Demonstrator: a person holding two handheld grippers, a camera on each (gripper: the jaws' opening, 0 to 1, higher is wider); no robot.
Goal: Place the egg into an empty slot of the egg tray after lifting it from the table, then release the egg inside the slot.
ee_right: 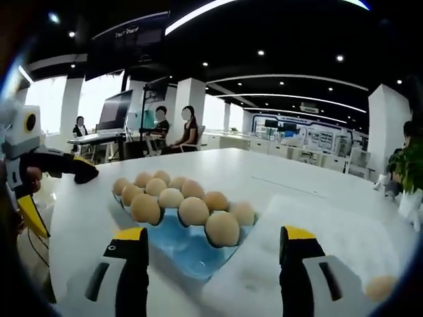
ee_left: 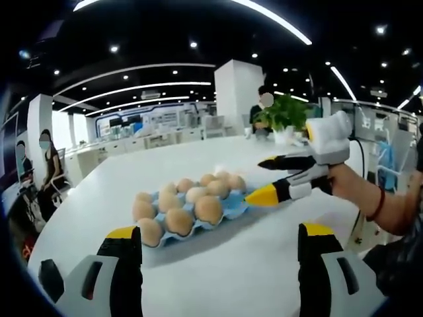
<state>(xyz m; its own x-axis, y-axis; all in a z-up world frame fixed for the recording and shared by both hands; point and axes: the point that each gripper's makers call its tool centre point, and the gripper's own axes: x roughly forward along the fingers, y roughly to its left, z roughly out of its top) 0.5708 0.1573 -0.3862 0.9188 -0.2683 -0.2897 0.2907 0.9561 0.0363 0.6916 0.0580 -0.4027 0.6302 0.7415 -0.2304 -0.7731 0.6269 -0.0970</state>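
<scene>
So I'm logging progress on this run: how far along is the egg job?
Mostly done, it seems: the blue egg tray already holds many eggs, with empty slots at its near end in the right gripper view. Nothing is in hand: the left gripper and right gripper are both open. Left to do: one egg on the table, at the right gripper view's lower right.

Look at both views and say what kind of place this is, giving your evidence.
Probably an open-plan office or showroom: a large white table, people seated at a desk with a monitor, a potted plant, and recessed ceiling lights with long light strips.
</scene>
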